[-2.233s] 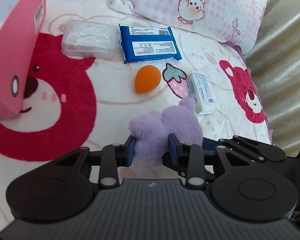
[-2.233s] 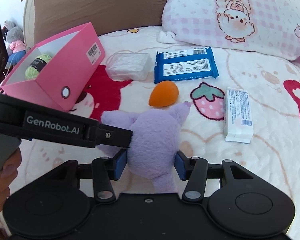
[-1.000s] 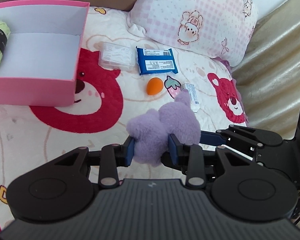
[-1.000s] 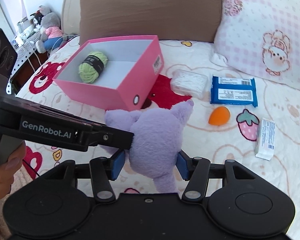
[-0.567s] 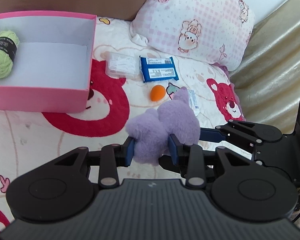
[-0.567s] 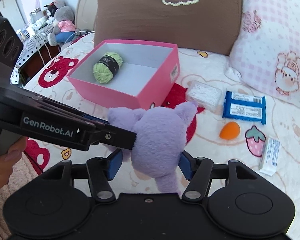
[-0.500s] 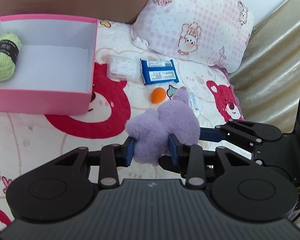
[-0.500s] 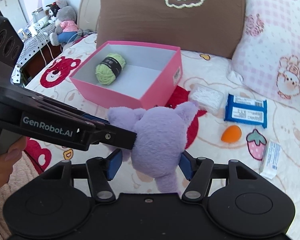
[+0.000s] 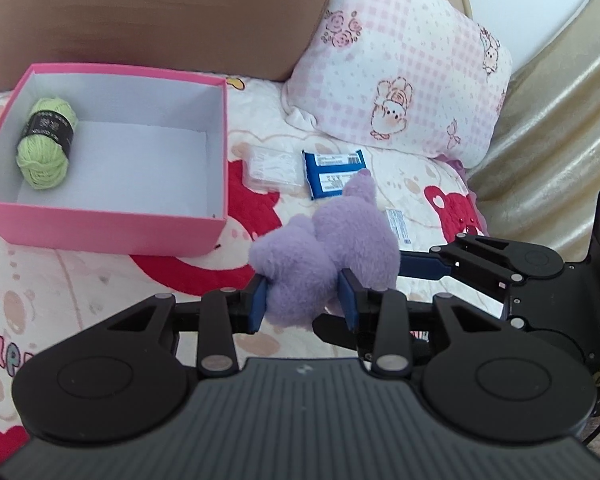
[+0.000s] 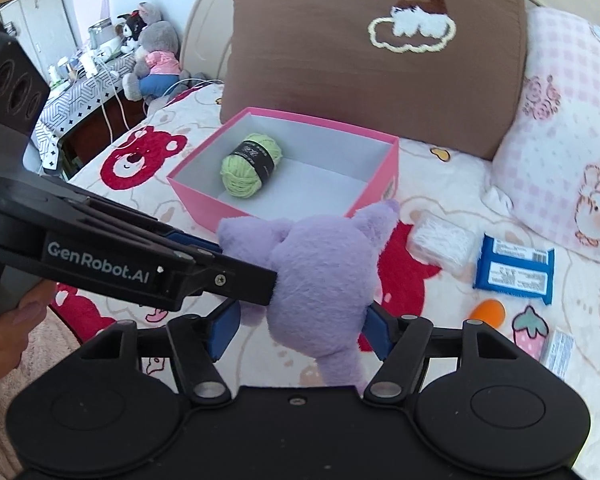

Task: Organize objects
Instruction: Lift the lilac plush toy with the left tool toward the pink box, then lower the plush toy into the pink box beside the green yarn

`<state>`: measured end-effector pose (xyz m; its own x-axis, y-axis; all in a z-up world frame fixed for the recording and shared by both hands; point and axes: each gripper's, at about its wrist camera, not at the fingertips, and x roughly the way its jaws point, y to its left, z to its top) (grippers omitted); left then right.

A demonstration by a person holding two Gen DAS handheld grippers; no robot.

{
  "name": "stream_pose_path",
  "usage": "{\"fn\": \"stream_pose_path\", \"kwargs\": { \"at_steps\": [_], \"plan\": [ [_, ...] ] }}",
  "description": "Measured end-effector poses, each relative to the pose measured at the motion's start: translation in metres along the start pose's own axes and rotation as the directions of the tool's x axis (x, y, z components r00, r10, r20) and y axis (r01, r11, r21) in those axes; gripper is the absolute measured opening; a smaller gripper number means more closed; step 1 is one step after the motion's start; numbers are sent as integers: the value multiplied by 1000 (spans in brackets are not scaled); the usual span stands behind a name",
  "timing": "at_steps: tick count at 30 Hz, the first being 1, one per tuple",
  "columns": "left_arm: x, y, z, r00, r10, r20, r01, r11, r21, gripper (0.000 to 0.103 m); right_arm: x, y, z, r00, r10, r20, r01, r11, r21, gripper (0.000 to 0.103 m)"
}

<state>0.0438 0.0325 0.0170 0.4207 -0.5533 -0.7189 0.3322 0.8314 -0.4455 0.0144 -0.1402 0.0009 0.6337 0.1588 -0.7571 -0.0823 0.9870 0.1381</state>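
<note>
Purple plush toy point(image 9: 328, 252) in air, pinched between narrow fingers of left gripper point(image 9: 303, 304). Right gripper point(image 10: 300, 330) jaws just been opening, toy between, left pad clear. Pink box point(image 10: 374, 184) lies ahead-left, open top up; left hand nearer.

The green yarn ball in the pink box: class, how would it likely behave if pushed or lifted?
The yarn ball looks rounded, so it may roll along the box floor. Its wound strands suggest that it is soft and light. Its black band probably keeps it from unravelling.
</note>
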Motion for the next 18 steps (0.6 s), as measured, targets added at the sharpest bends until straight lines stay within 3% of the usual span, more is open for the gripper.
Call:
{"fn": "stream_pose_path", "kwargs": {
  "at_steps": [11, 18],
  "plan": [
    [-11, 17, 13, 998, 7, 59, -9, 1000, 27, 36, 8, 12, 23, 999, 14, 49, -14, 1000, -1, 80],
    [-15, 30, 22, 997, 26, 75, -28, 999, 16, 36, 25, 17, 40, 1000, 11, 26, -10, 1000, -19, 82]
  ]
}}
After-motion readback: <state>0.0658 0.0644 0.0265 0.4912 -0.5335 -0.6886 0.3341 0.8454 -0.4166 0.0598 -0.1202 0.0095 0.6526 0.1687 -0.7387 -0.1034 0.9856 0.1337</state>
